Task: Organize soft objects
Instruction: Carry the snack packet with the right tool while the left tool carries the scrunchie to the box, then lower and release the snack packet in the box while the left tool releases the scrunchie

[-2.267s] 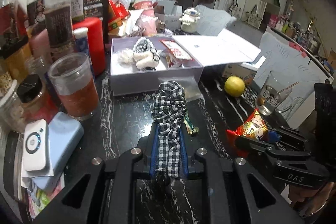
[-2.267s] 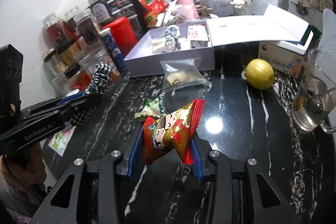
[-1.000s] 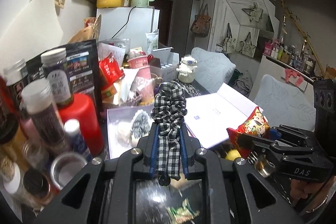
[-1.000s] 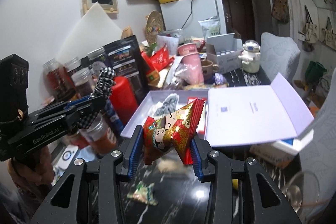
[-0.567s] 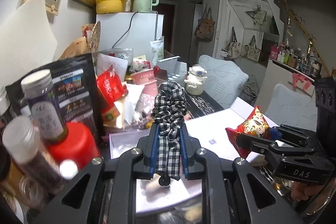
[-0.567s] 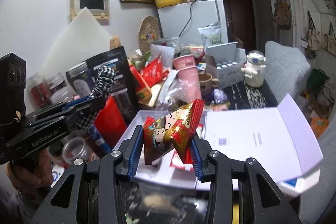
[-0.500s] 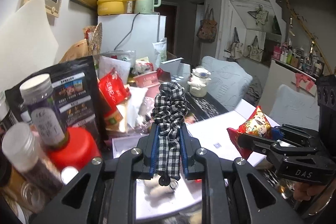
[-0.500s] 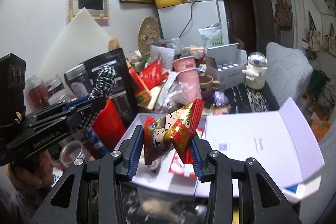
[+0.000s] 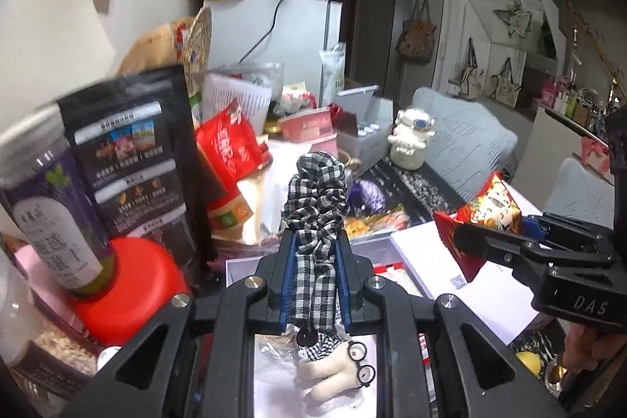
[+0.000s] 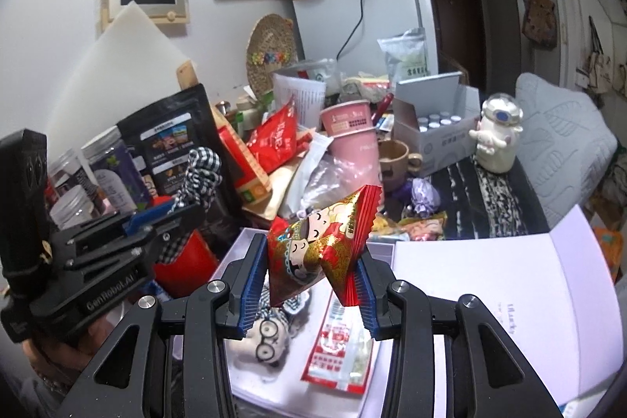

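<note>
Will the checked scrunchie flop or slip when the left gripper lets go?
Probably floppy: the scrunchie bunches in soft folds above the left gripper. Likely light, and the cloth should not slide, landing limp in the box below.

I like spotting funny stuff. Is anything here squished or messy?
Yes. The red snack bag is squeezed crooked in the right gripper, one corner poking up. Behind the open box, packets and the pink cup lie in a jumbled heap.

Dim indoor light, fisheye-warped, blurred edges
</note>
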Tool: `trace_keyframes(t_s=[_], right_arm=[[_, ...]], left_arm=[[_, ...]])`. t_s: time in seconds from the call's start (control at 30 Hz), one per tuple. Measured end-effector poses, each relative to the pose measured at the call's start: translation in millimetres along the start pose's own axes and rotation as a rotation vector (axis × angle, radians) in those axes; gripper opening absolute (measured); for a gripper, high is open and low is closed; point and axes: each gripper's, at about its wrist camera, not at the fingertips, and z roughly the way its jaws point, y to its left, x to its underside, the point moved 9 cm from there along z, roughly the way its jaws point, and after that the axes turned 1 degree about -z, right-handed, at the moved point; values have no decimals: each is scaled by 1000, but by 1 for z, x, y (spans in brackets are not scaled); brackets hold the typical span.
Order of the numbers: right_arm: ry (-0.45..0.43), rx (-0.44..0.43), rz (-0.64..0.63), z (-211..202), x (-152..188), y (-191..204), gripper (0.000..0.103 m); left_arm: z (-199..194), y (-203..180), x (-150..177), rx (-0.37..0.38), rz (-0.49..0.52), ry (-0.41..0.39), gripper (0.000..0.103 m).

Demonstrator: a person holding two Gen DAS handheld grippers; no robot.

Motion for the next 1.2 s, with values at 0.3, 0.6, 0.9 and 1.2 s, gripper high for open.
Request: trace_keyframes(t_s=[0.3,0.6,0.9,1.2], right_arm=[[72,-19,32,44,12,-8,41],[172,25,28,75,42,-21,41],[232,44,36,96,59,-29,41],[259,72,17,109,68,-31,41]], left_arm=[[33,14,20,-37,-4,89,18],[66,17,43,-42,7,193,18],[85,15,63,-49,20,267,18],[101,16,82,-61,20,346,18]])
